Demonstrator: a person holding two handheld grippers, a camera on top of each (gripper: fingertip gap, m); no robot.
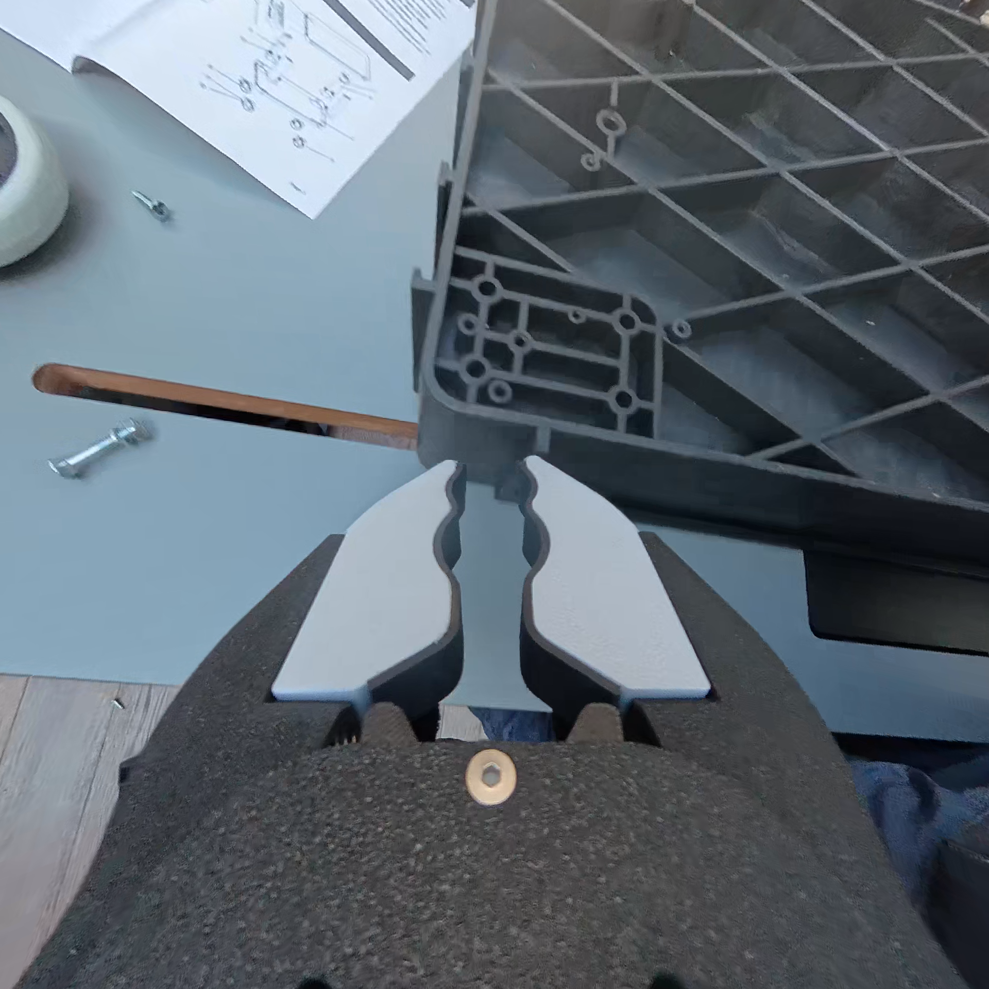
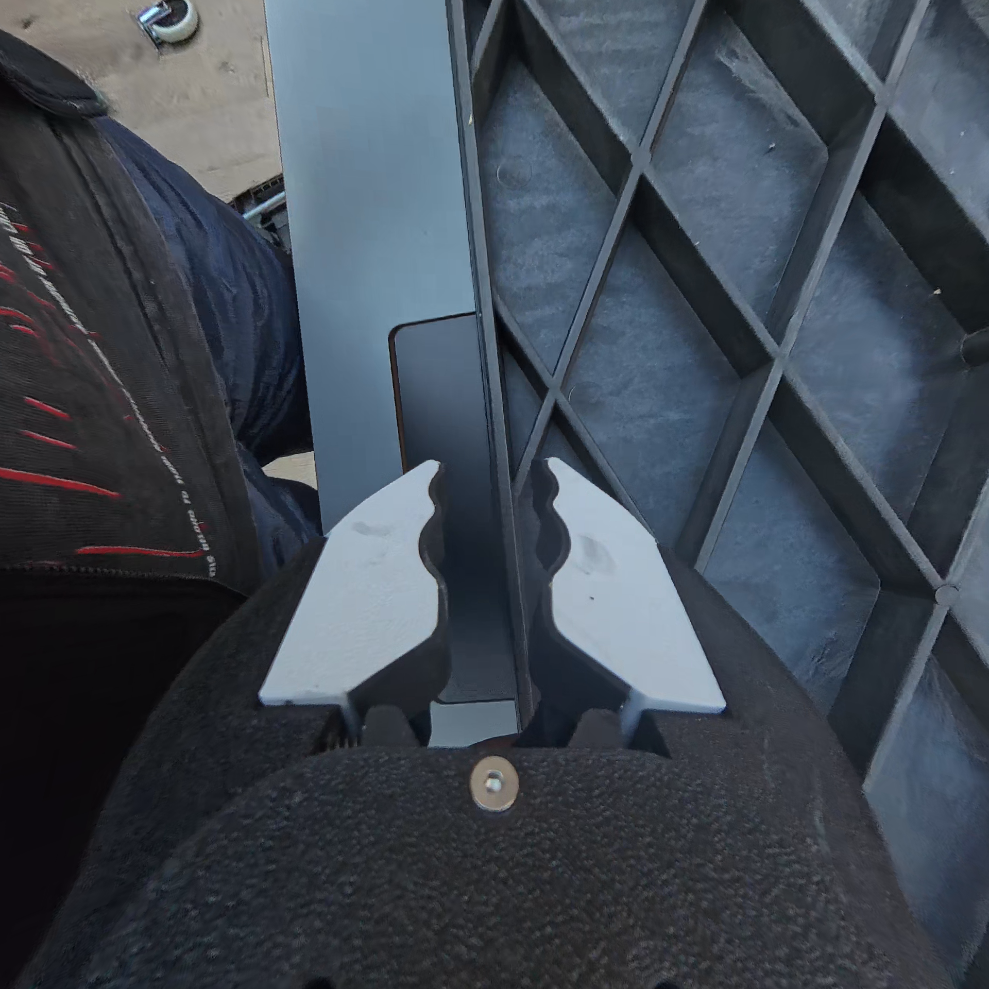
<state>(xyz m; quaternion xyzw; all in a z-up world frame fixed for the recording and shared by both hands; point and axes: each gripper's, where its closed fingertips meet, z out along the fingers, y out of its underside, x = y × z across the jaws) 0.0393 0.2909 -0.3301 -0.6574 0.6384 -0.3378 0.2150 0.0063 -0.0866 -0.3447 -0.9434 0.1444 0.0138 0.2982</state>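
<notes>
Two grippers: both on one dark ribbed plastic platform [image 1: 749,257], lying underside-up on the grey-blue table [image 1: 225,299].
Left gripper [image 1: 491,471]: fingers a narrow gap apart, tips at the platform's near corner around a small tab on the wall; I cannot tell if they pinch it.
Right gripper [image 2: 489,471]: fingers astride the platform's thin side wall [image 2: 495,428], roughly closed on it; contact at the pads is not clear.
Slip risk: I judge the wall thin and smooth, so a skewed pull could let it slide out of the wavy pads.
Snag risk: table slot [image 1: 214,398] runs under the corner; an edge could catch there.
Loose hardware: bolt with nut [image 1: 99,448], small screw [image 1: 152,206], pale caster wheel [image 1: 27,208], instruction sheet [image 1: 278,91]; a swinging platform could sweep these off.
Body: person's dark clothing [image 2: 123,348] sits close to the right gripper.
</notes>
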